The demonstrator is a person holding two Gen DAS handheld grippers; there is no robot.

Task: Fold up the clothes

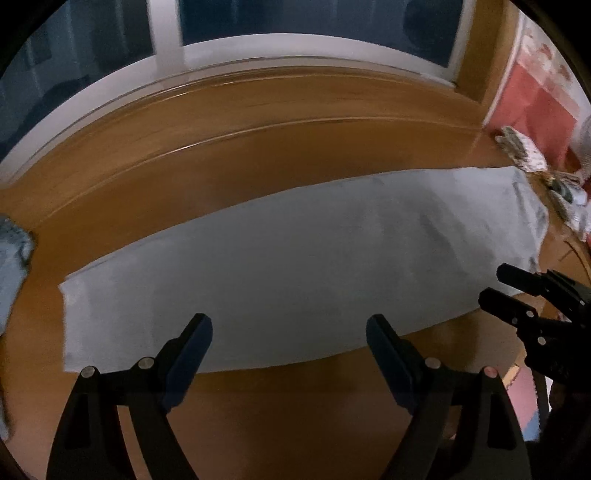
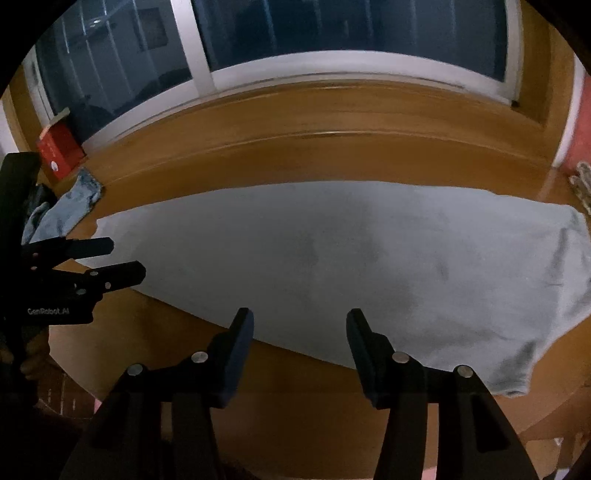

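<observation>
A: What carried everything?

B: A wooden desk (image 2: pixel 295 162) that ran under a window (image 2: pixel 332 33); it was the largest thing in view; its far edge met the white window frame.

A: And the clothing?

B: A pale grey garment (image 2: pixel 332 258) lay flat and folded into a long band across the middle of the desk, reaching from near the left end almost to the right end; its near side followed the desk's near edge; a crumpled blue cloth (image 2: pixel 70 206) sat at the far left corner, apart from it; a red box (image 2: pixel 59 151) stood behind that cloth.

A: The grippers?

B: The left gripper (image 1: pixel 288 332) hovered over the garment's near edge, fingers wide apart, nothing between them; the right gripper (image 2: pixel 299 325) hung over the same edge further right, fingers apart too, holding nothing.
</observation>
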